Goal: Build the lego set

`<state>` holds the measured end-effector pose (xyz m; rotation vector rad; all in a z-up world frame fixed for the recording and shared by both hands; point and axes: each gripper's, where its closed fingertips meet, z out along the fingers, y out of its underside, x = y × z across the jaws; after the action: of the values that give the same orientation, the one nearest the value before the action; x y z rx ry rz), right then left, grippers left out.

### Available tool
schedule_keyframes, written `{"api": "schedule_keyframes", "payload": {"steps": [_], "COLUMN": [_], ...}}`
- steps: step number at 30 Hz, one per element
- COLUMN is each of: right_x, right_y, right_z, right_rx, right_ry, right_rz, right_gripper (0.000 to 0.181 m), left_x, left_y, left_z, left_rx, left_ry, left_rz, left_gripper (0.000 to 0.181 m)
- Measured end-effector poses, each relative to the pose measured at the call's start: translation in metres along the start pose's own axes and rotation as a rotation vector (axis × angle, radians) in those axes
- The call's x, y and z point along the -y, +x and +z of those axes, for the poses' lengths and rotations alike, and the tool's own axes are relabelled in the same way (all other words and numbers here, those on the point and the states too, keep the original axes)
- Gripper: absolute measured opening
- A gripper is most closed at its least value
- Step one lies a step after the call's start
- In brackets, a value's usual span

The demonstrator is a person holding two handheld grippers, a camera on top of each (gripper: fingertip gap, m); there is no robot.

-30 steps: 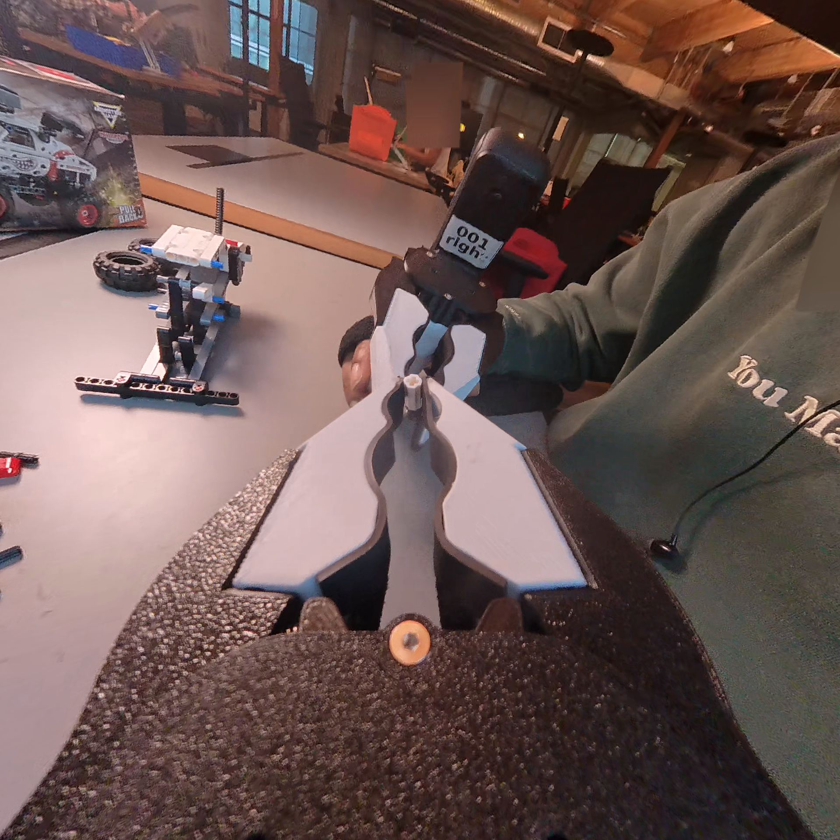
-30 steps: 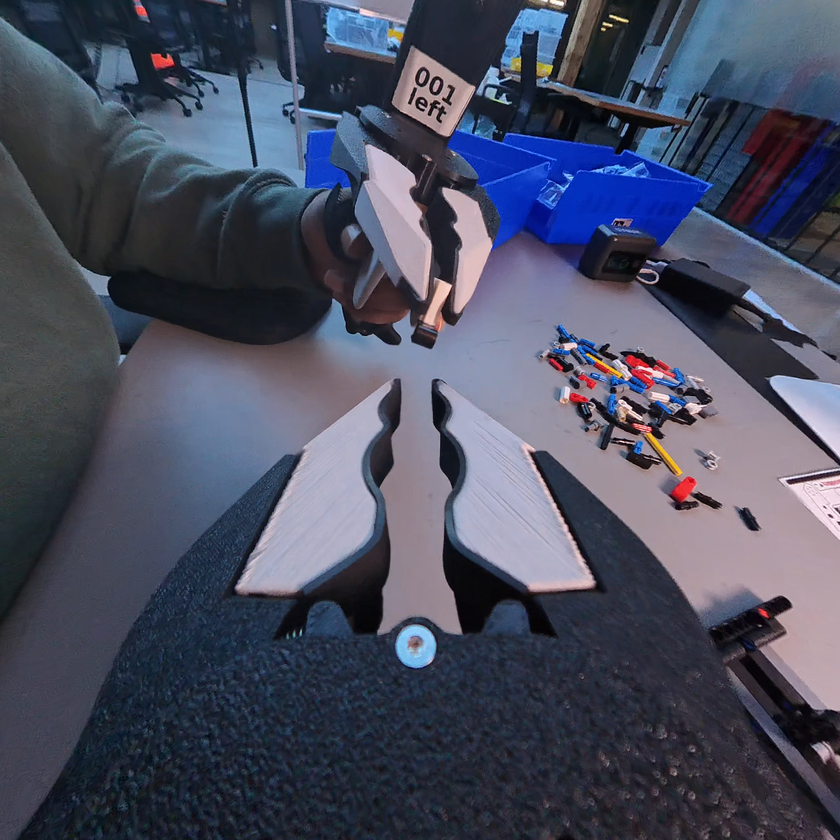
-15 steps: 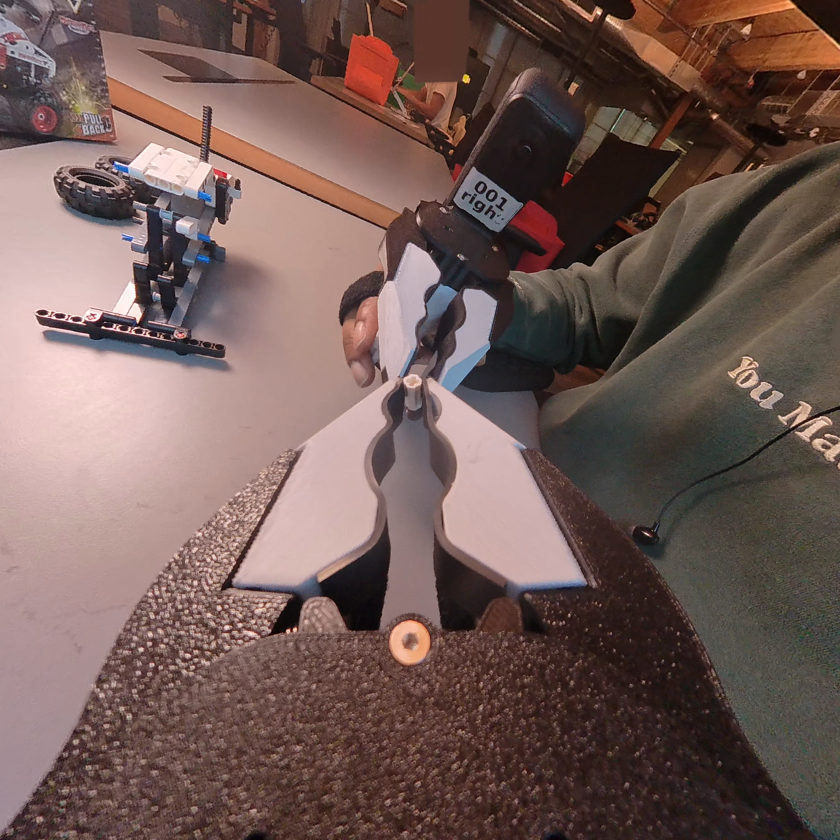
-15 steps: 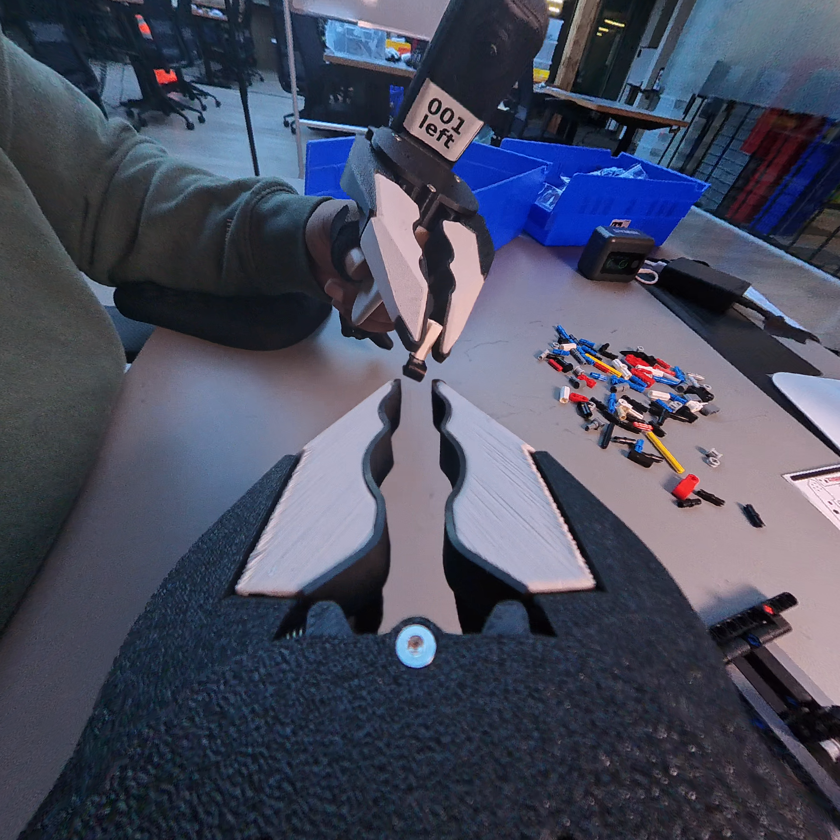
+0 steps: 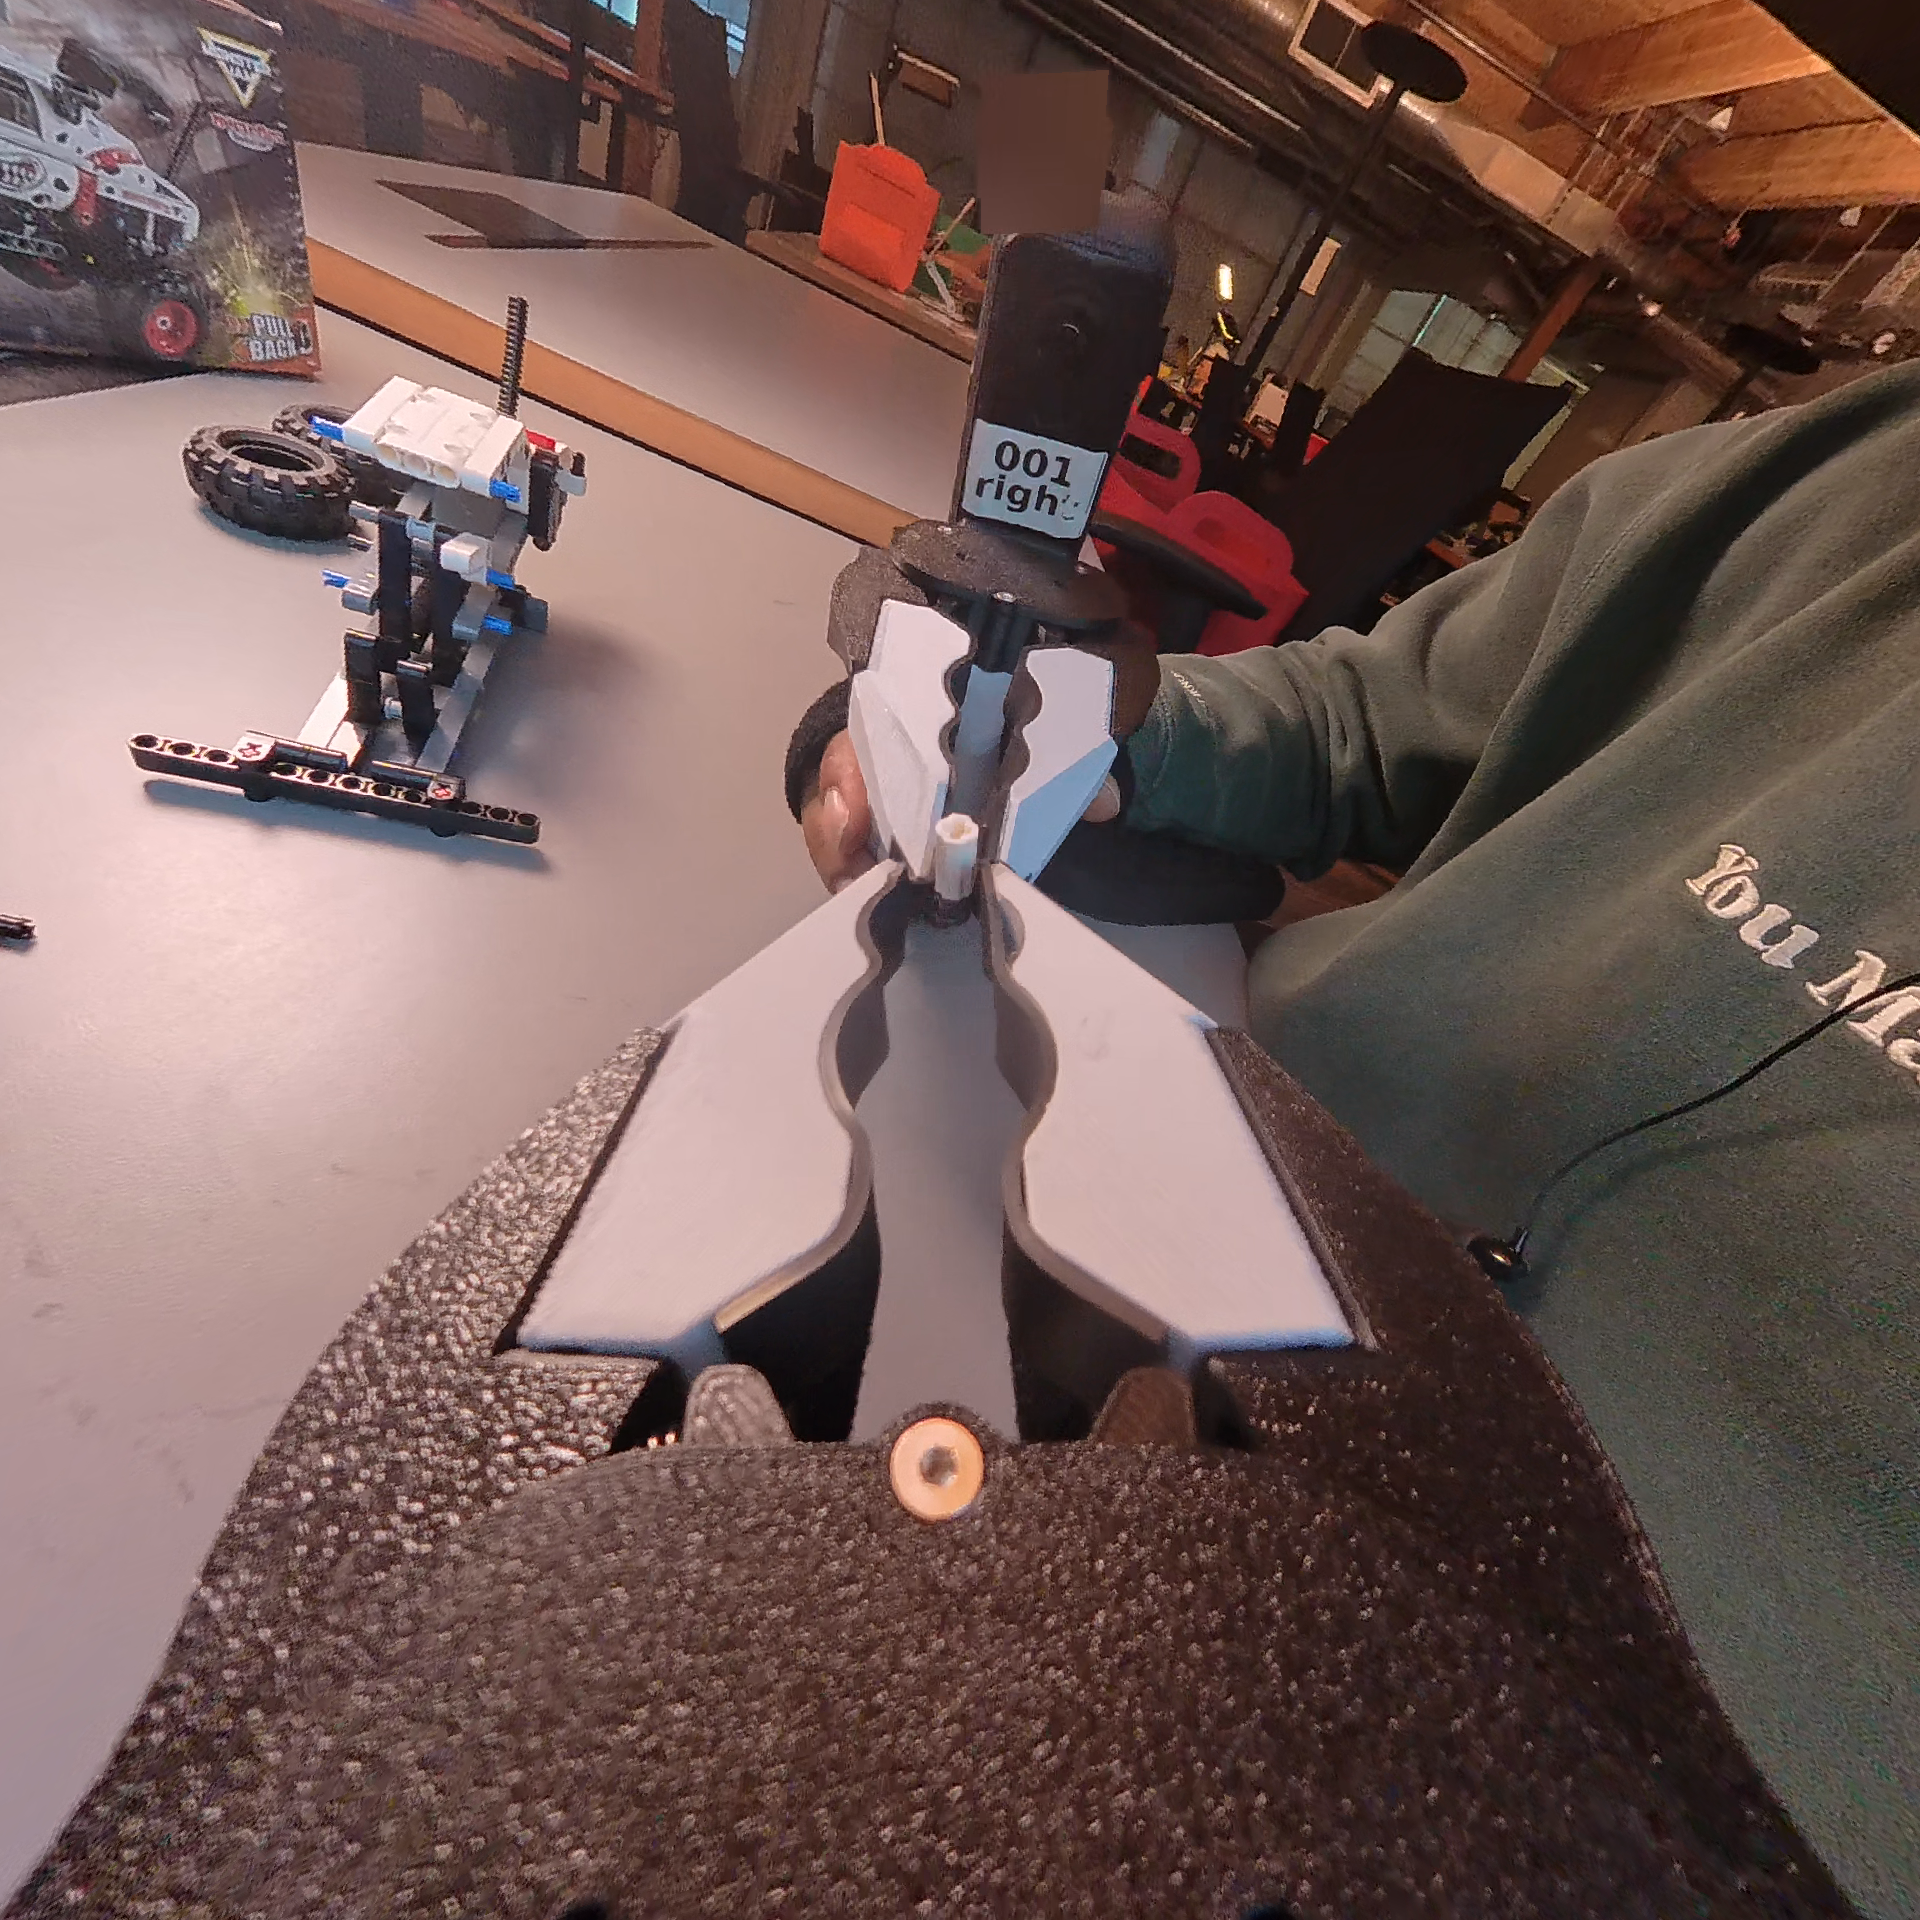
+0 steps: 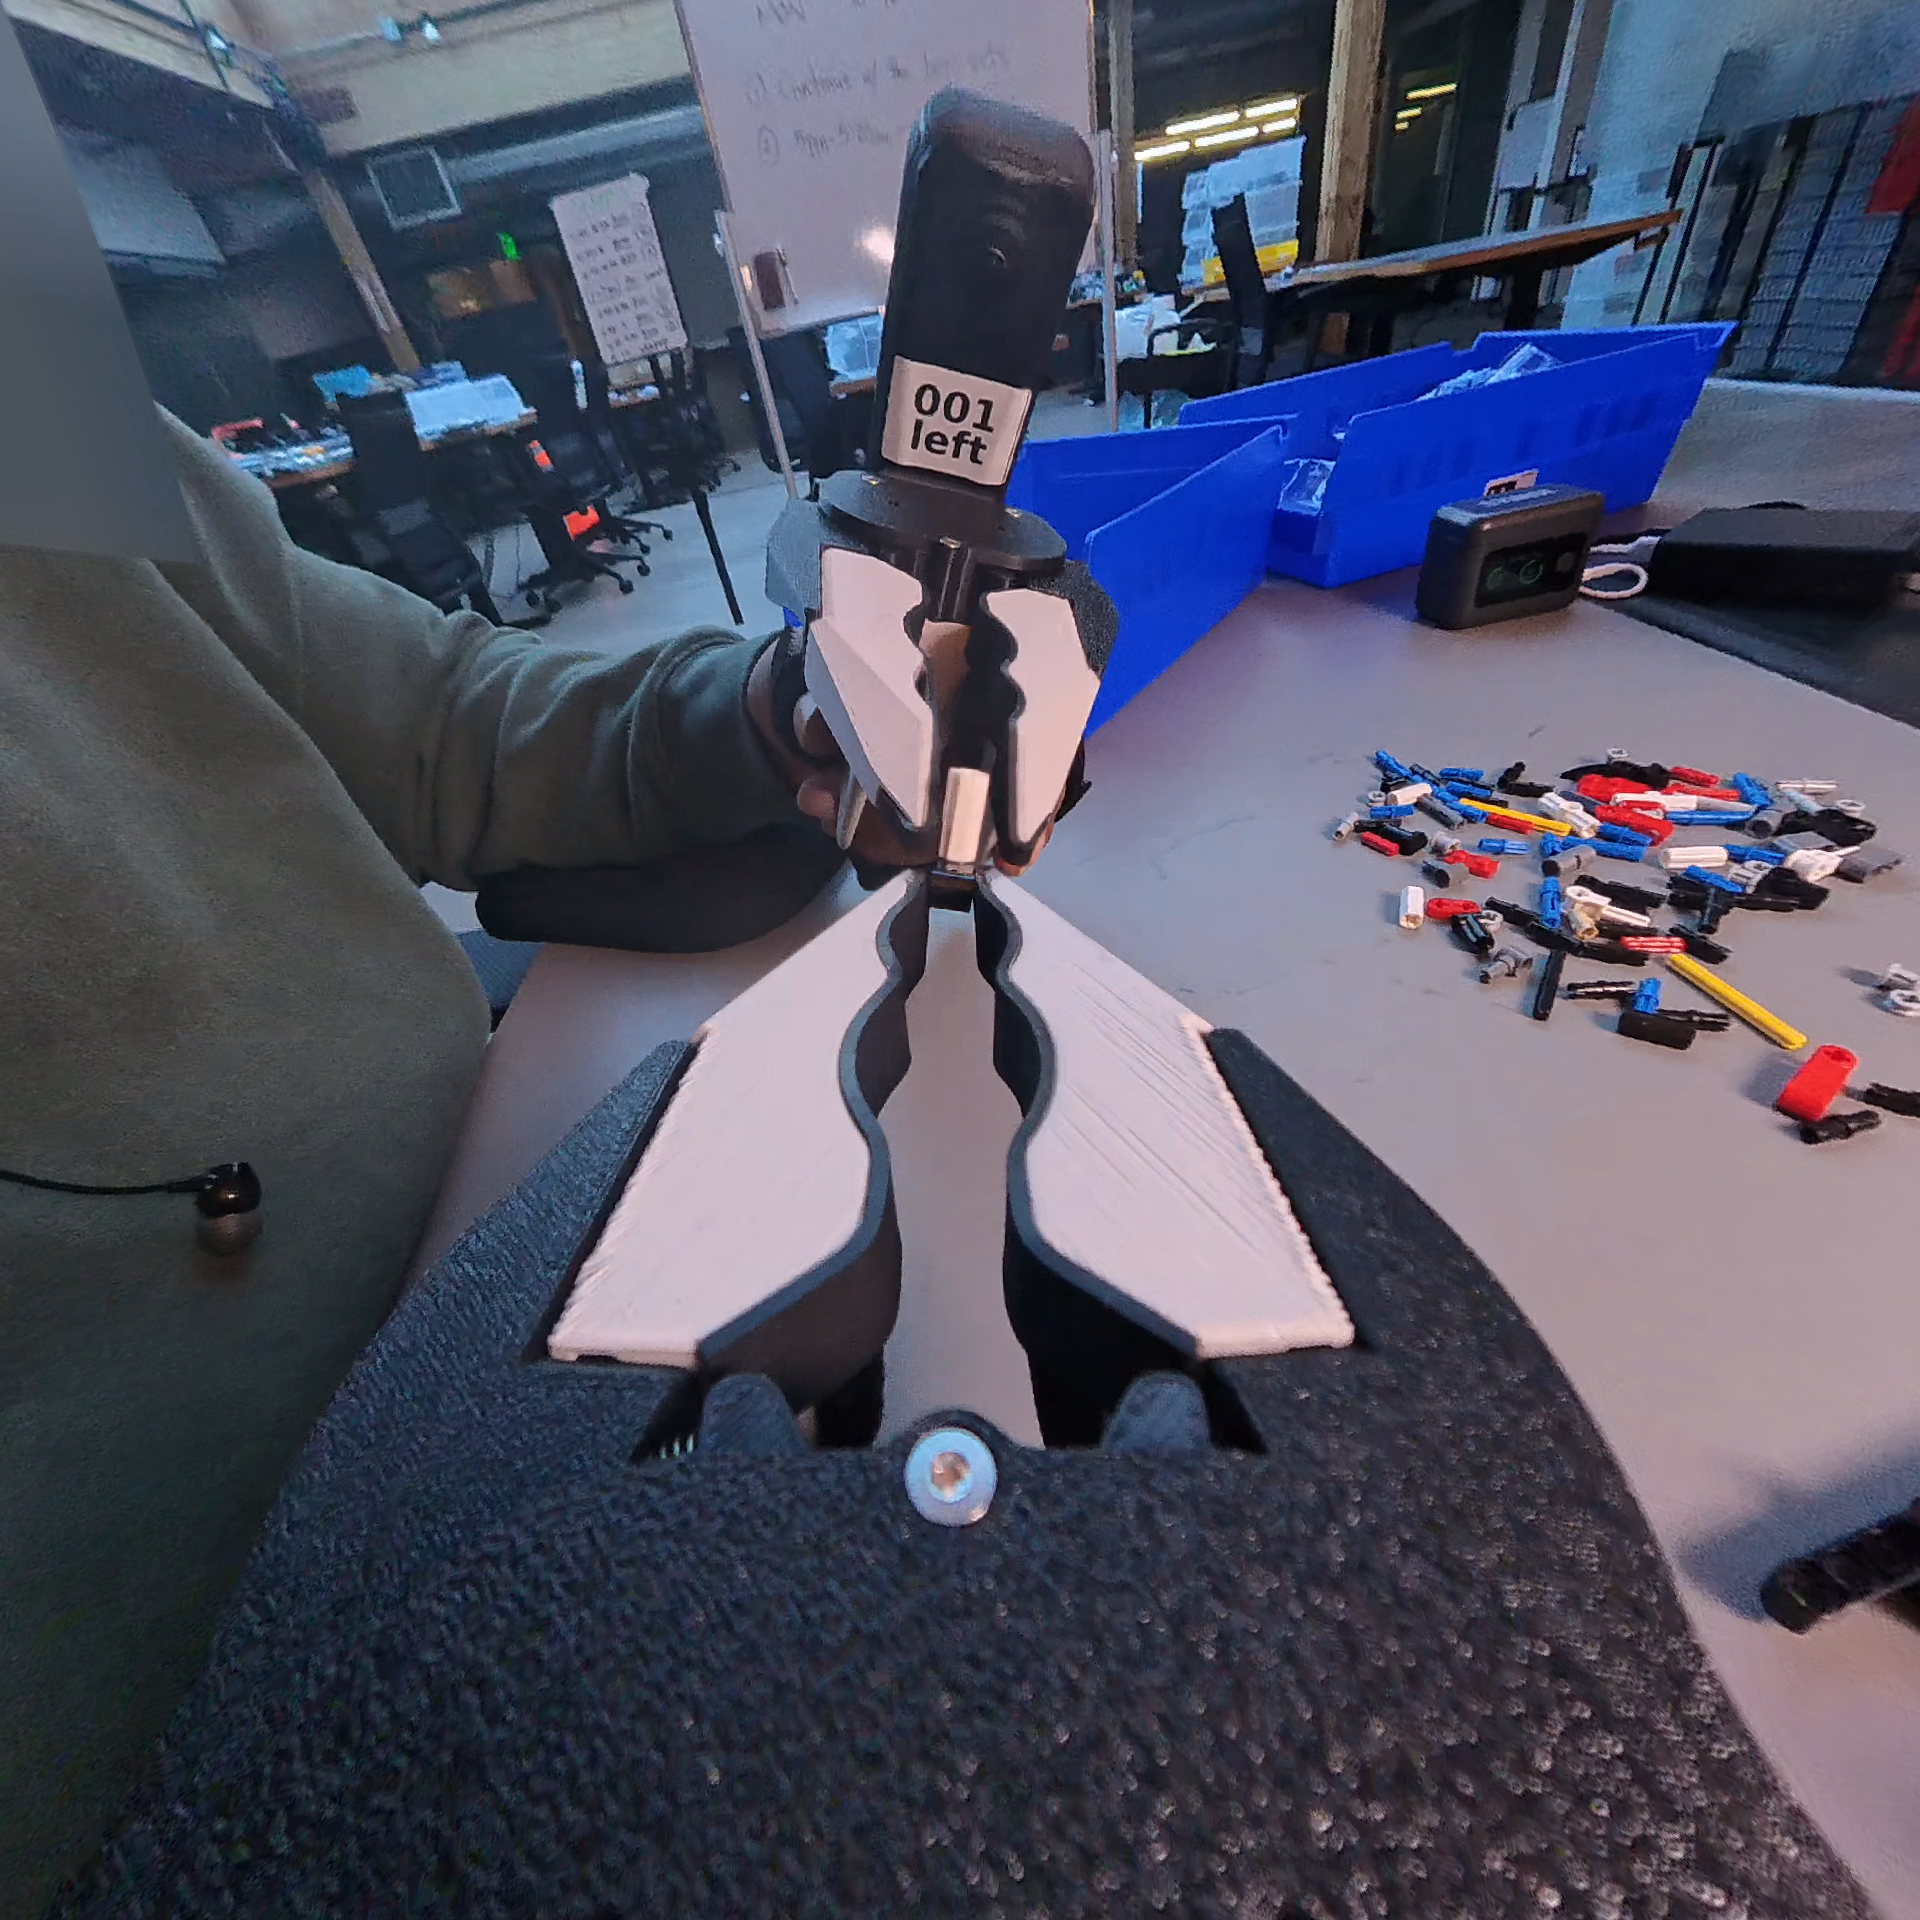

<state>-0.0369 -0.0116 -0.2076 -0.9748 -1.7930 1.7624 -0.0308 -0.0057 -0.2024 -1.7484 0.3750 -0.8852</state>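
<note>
The half-built truck [image 5: 416, 582] stands on the worktop [image 5: 260, 1091], far left of the white peg [image 5: 954, 854]. The left claw [image 5: 951, 902] is clamped on that white peg, held up in the air. A moment ago the right claw [image 6: 948, 891] was apart from it with a gap. Now it has moved in and its tips squeeze the small black piece [image 6: 951, 883] on the peg's end. It looks like the two bits are being pushed together or handed over. Far right of the peg lies the pile of loose pieces [image 6: 1621, 873].
</note>
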Motion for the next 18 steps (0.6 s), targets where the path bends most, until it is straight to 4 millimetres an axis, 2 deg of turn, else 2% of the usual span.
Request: {"api": "schedule_keyframes", "payload": {"steps": [7,15,18], "right_x": [0.0,-0.025,-0.039], "right_y": [0.002,0.009,0.017], "right_z": [0.001,0.004,0.003], "right_rx": [-0.017,-0.078,-0.135], "right_ry": [0.004,-0.158,-0.251], "right_rz": [-0.002,-0.099,-0.175], "right_gripper": [0.008,0.009,0.011], "left_x": [0.003,-0.019,-0.031], "left_y": [0.0,-0.009,-0.019], "left_z": [0.0,0.006,0.007], "left_rx": [0.006,0.104,0.17], "left_ry": [0.019,-0.122,-0.199], "left_rz": [0.0,0.101,0.149], "left_gripper": [0.007,0.007,0.007]}}
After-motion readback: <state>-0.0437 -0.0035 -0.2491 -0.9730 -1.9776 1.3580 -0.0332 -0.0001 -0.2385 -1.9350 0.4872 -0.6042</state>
